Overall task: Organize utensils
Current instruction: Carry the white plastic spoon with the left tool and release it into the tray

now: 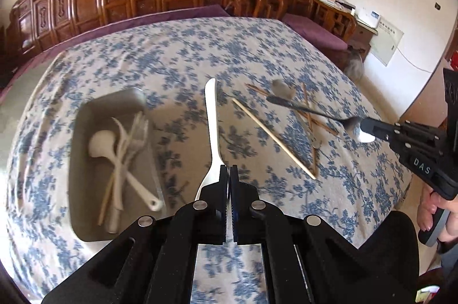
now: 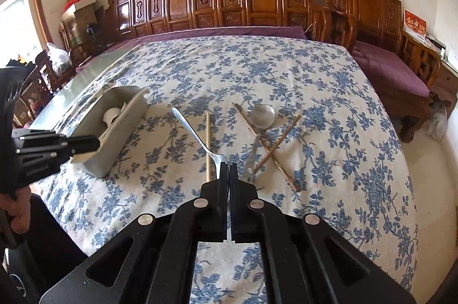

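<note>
Utensils lie scattered over a blue-and-white floral tablecloth (image 2: 329, 109), and each hand-held gripper has one pinched. The left gripper (image 1: 229, 170) has its jaws pressed together on the tine end of a white plastic fork (image 1: 212, 115), whose handle sticks straight out ahead of the fingertips, clear of the cloth. Just to the left of that gripper sits a grey rectangular tray (image 1: 86, 137) already holding a white plastic spoon (image 1: 100, 145) and several pale forks and sticks, blurred together.

The right gripper (image 2: 229, 170) is likewise clamped tight, on the head of a metal fork (image 2: 197, 136); its slim handle slants up and to the left ahead of the jaws. Directly beneath that fork, on the cloth, lies a light wooden chopstick (image 2: 208, 143) pointing away from the gripper. Just right of the fingertips a metal spoon with a round bowl (image 2: 262, 116) rests on the cloth, its handle running back toward the gripper, with brown wooden chopsticks (image 2: 276, 143) crossed over and under it.

From the left wrist view the right gripper appears to the far right, gripped by a person's hand (image 1: 432, 213), with the metal fork reaching leftward above the crossed chopsticks. From the right wrist view the left gripper sits at the far left, just beside the tray's near wall.
</note>
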Tool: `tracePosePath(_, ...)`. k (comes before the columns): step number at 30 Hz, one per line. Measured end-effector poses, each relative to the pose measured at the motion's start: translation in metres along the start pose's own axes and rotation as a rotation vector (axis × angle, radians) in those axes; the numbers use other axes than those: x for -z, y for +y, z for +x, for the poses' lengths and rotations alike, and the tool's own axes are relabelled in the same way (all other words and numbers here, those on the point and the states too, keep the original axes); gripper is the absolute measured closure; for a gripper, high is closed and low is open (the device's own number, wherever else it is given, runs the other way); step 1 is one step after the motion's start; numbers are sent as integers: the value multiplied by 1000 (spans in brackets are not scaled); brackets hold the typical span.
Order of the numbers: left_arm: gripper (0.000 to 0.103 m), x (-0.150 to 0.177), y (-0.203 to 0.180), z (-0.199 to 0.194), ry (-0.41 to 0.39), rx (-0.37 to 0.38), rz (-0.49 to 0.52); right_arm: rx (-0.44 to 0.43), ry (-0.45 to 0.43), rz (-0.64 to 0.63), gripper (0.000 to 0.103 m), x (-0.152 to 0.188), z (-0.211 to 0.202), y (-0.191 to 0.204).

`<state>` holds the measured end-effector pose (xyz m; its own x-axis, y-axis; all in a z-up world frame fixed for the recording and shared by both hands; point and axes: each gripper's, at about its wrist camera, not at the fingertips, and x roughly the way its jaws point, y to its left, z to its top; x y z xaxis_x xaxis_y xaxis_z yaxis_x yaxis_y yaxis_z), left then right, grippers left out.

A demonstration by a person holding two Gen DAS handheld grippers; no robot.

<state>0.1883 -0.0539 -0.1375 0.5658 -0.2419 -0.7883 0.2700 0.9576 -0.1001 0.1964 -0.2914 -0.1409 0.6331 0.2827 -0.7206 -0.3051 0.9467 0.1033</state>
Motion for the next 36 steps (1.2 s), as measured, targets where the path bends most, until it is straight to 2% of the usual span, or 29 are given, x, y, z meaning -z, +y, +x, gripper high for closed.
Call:
tracePosePath(9,102,-6,50,1,-9,-24,-51,-7,21,-5,101,-14,18,19)
tracePosePath(20,102,-1,111,28,37,-84,-129,-28,36,-21,101,-26,39,48)
tracePosePath(30,102,4,130,45,74,-85,-175,-40,31,-32,101,-33,41,69)
tracePosePath(36,99,3,129,34,57,-91,-161,-46,30,-49,101,-37,43,82)
